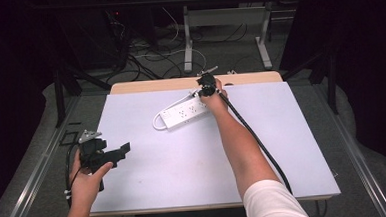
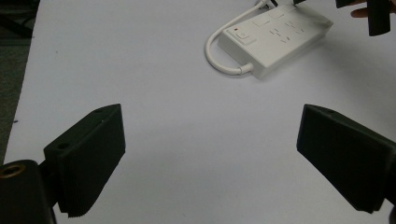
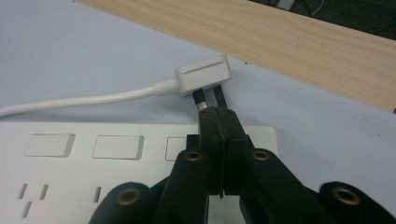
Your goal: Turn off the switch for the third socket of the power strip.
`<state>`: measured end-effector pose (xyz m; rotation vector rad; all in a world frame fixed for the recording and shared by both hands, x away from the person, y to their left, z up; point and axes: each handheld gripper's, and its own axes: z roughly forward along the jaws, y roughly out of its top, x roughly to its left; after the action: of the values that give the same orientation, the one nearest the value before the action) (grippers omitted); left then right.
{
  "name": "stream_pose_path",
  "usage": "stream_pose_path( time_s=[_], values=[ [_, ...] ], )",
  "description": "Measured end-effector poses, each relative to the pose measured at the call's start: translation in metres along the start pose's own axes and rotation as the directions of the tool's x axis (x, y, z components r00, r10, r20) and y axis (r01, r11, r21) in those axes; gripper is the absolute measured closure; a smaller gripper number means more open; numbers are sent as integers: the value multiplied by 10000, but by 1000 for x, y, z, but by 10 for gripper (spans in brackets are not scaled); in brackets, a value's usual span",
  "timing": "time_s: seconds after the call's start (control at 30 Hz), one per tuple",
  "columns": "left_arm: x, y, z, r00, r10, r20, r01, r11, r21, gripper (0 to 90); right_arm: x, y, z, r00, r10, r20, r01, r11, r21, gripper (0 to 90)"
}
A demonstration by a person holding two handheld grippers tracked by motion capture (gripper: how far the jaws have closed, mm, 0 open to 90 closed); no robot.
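Observation:
A white power strip (image 1: 183,111) (image 2: 275,39) (image 3: 93,158) lies on the pale table mat, its cord (image 2: 215,56) looping out of its left end. The cord's white plug (image 3: 205,74) lies flat on the mat beyond the strip's far end, prongs pointing at my right gripper (image 1: 205,84) (image 3: 217,112). That gripper hovers over the strip's far end with its jaws pressed together; the tips meet the prong ends, and nothing is between them. My left gripper (image 1: 117,153) (image 2: 210,154) is held near the mat's left edge, jaws wide open and empty, pointing toward the strip.
The mat (image 1: 183,159) covers a wooden table whose bare strip (image 1: 169,83) (image 3: 280,32) shows along the far edge. Behind the table are desk legs (image 1: 187,38) and tangled floor cables (image 1: 148,56). The right forearm (image 1: 238,141) crosses the mat's middle.

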<state>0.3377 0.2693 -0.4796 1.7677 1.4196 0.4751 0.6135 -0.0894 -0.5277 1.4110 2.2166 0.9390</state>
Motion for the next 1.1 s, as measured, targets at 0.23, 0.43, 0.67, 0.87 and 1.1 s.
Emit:
stream_pose_path(
  time_s=[0.23,0.43,0.67,0.87,1.1],
  values=[
    [1,0,-1,10000,-7,-26,7,10000,-58,80,-1,0,0,9999,134,-39,-134,9999,55,900],
    [1,0,0,10000,16,-8,-16,10000,-4,81,-4,-1,0,9990,424,124,-428,9983,397,900],
    [1,0,0,10000,8,-21,-8,10000,36,81,-5,-1,0,9958,914,-77,-911,9953,329,900],
    [1,-1,1,10000,16,-13,-16,10000,91,81,-4,-1,1,9959,867,-258,-866,9962,29,899],
    [1,-1,1,10000,8,-21,-7,10000,37,82,-3,-1,1,9962,807,-338,-802,9967,138,886]
  ],
)
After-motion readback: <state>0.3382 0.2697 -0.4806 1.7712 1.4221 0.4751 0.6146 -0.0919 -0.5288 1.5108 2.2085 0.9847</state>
